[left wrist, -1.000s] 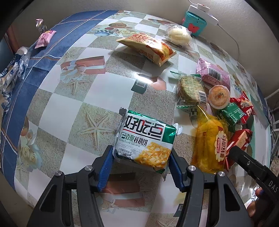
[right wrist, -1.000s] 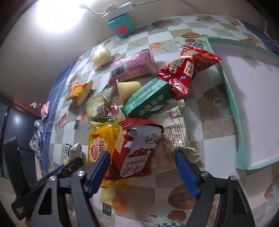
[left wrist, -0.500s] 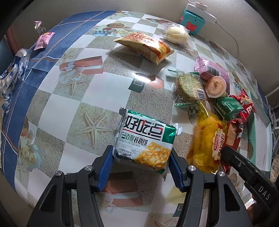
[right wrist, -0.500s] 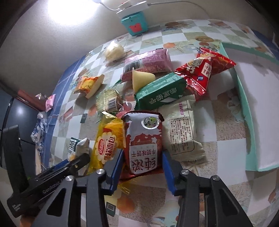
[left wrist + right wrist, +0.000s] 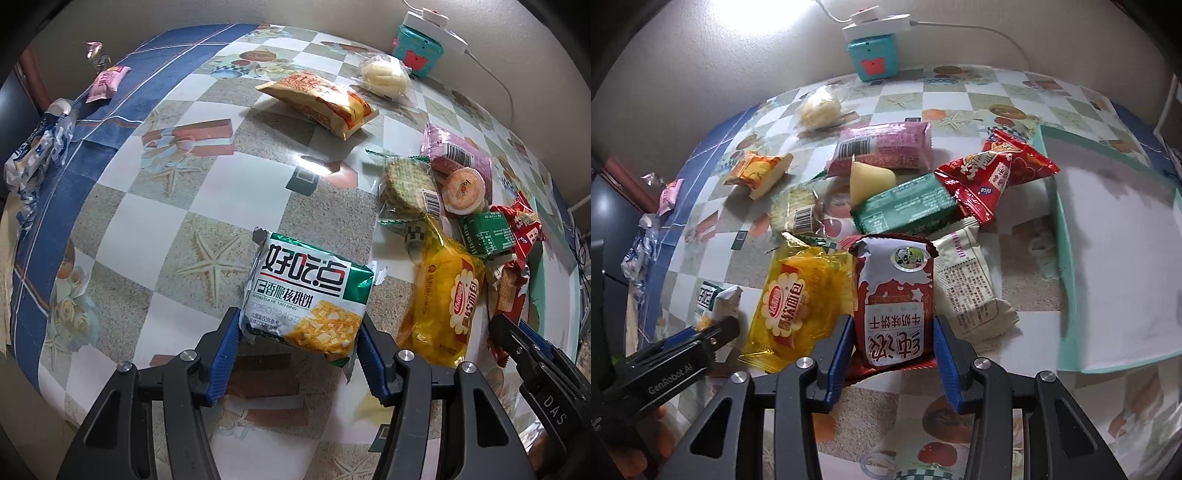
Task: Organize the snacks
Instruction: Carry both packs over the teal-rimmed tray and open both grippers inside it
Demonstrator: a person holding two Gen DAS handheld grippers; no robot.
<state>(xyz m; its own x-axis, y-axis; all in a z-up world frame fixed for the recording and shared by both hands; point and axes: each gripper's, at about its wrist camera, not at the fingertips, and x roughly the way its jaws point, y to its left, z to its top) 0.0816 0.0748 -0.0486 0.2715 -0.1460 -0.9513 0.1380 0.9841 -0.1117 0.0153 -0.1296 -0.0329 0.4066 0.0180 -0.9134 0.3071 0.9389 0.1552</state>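
My left tongs (image 5: pixel 297 349) gripped the green-white cookie packet (image 5: pixel 304 291); my right tongs (image 5: pixel 892 352) clamped the red-white biscuit packet (image 5: pixel 894 295) beside the yellow bread bag (image 5: pixel 796 302).

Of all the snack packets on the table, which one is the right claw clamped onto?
The red and white milk biscuit packet, held between the right claw, beside the yellow bread bag. The other red packet lies untouched farther back.

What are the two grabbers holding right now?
Left gripper: shut on the green-and-white walnut biscuit packet.
Right gripper: shut on the red-and-white milk biscuit packet.
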